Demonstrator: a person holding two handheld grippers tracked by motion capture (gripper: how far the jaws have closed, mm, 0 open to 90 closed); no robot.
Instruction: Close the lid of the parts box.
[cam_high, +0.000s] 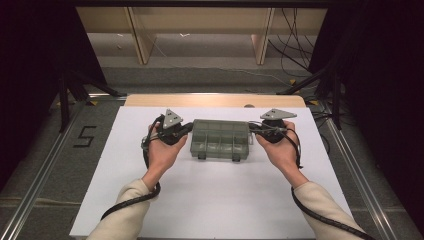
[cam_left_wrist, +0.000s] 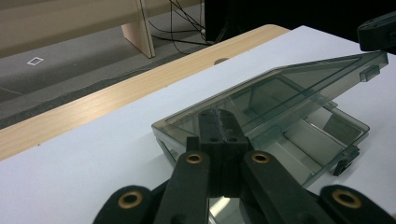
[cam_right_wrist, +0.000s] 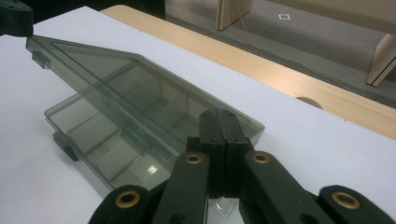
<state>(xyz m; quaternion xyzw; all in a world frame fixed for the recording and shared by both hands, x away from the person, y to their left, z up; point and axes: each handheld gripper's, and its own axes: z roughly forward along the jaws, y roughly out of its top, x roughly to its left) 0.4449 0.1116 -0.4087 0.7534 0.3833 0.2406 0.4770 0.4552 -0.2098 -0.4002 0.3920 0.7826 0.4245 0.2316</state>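
A translucent grey-green compartment box (cam_high: 220, 139) lies on the white sheet in the middle of the table. Its lid (cam_left_wrist: 280, 88) is tilted up off the base (cam_left_wrist: 327, 135), hinged at the far side. My left gripper (cam_high: 186, 130) is at the box's left end, and its jaws (cam_left_wrist: 219, 114) are shut on the lid's edge. My right gripper (cam_high: 253, 129) is at the right end, its jaws (cam_right_wrist: 219, 114) likewise shut on the lid (cam_right_wrist: 116, 79) above the base (cam_right_wrist: 93, 135). The compartments look empty.
The white sheet (cam_high: 210, 200) covers the wooden table (cam_high: 215, 100), whose far edge has a small round hole (cam_high: 248, 106). Beyond stand wooden furniture legs (cam_high: 142, 40) and cables on the floor. A "5" mark (cam_high: 85, 136) is on the floor at the left.
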